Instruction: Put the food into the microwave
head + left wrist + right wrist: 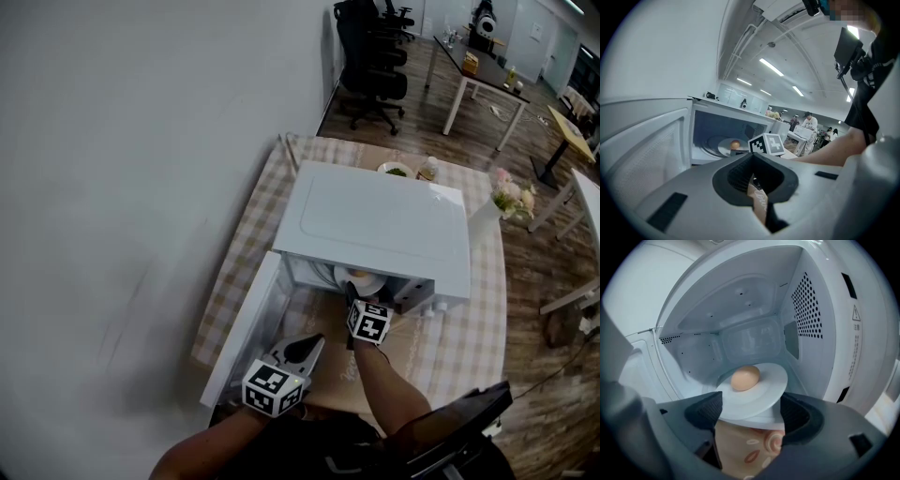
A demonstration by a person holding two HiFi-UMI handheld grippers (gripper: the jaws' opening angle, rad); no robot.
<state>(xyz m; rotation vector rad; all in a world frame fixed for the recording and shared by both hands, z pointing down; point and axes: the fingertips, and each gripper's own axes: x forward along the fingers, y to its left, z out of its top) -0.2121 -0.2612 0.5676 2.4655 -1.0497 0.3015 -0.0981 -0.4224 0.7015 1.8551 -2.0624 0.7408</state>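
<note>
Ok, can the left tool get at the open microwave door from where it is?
Probably yes: the door hangs open just beside the left tool, with nothing between them. The right tool sits apart, at the mouth of the microwave.

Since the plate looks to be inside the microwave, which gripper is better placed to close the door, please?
Left, probably. The left gripper sits free beside the open door; the right gripper is at the microwave mouth, jaws open around the plate.

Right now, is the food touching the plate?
Touching. The right gripper view shows the round tan food sitting directly on the white plate inside the microwave, with no gap under it.
</note>
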